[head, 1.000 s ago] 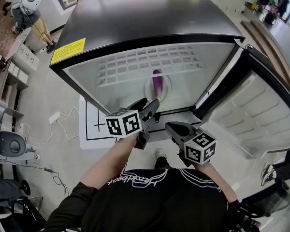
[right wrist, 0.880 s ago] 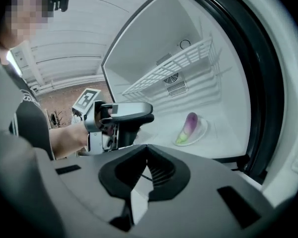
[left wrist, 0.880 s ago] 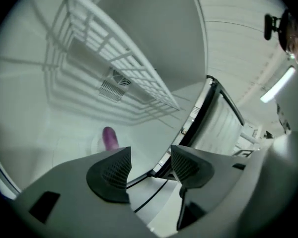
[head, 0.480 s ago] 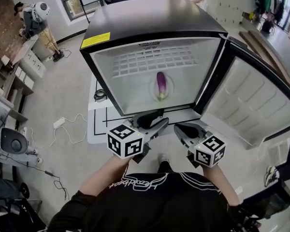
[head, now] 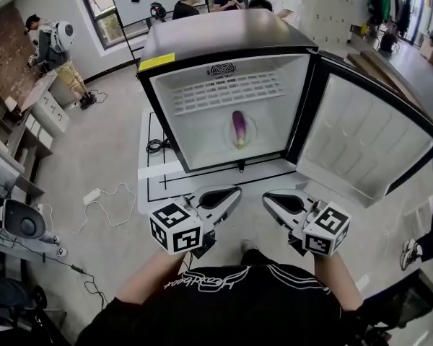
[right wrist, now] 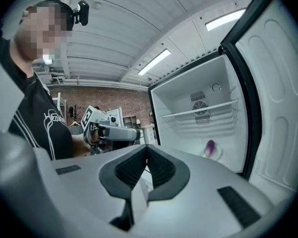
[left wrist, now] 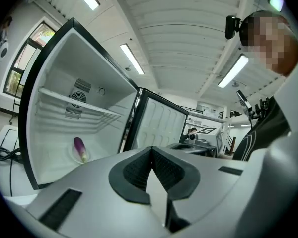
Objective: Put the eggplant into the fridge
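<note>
Your left hand-held gripper (head: 231, 192) has just closed its jaws with nothing between them. Your right hand-held gripper (head: 270, 197) is closed and empty too, and both are in front of the open fridge (head: 224, 34). The eggplant (head: 239, 129) lies inside on the fridge's bottom, under the wire shelf (head: 231, 91), well apart from both.

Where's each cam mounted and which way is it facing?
Head view: on the person's head, steeply down at the open fridge with the eggplant inside; shows torso, left gripper, right gripper.
Left gripper view: rides the left gripper, looks along its jaws, just closed empty, into the fridge; torso at right.
Right gripper view: rides the right gripper, along its shut jaws, toward the fridge; torso and left gripper at left.
All three share the eggplant.
</note>
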Demonstrator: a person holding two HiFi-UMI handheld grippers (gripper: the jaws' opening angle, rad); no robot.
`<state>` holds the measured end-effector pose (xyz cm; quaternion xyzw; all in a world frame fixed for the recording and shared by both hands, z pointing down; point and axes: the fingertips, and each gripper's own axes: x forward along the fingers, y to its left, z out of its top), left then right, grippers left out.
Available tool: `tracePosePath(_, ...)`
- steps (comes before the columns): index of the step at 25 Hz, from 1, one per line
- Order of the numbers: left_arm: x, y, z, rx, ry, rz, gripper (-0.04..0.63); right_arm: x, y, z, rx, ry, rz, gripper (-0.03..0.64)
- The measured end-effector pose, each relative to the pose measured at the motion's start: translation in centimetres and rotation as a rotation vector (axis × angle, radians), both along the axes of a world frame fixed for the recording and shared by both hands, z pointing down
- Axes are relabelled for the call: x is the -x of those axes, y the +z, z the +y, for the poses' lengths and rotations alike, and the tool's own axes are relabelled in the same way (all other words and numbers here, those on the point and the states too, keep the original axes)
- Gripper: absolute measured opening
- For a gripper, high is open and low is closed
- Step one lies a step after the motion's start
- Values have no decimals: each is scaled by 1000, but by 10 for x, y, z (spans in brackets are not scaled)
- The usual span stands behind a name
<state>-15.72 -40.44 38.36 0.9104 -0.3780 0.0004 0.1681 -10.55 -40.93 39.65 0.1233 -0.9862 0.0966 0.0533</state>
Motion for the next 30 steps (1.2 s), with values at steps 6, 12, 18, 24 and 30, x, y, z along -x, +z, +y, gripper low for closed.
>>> tracePosePath(6, 1, -8, 36, -6, 22, 18, 9, 3, -8, 33, 32, -12, -38, 6)
tracePosePath(12, -4, -6, 57, 6, 24, 42, 9, 3, 1, 55, 13, -37, 30, 6)
tracePosePath(18, -36, -6, 87, 6, 53, 70, 9, -25, 3, 90, 1, -45, 46, 6)
tracePosePath(24, -89, -15, 141, 7, 41, 96, 9, -78, -6, 137, 28, -33, 24, 6)
tracePosePath(30, -135, -20, 216, -11, 54, 79, 9, -117, -17, 208, 25, -43, -24, 6)
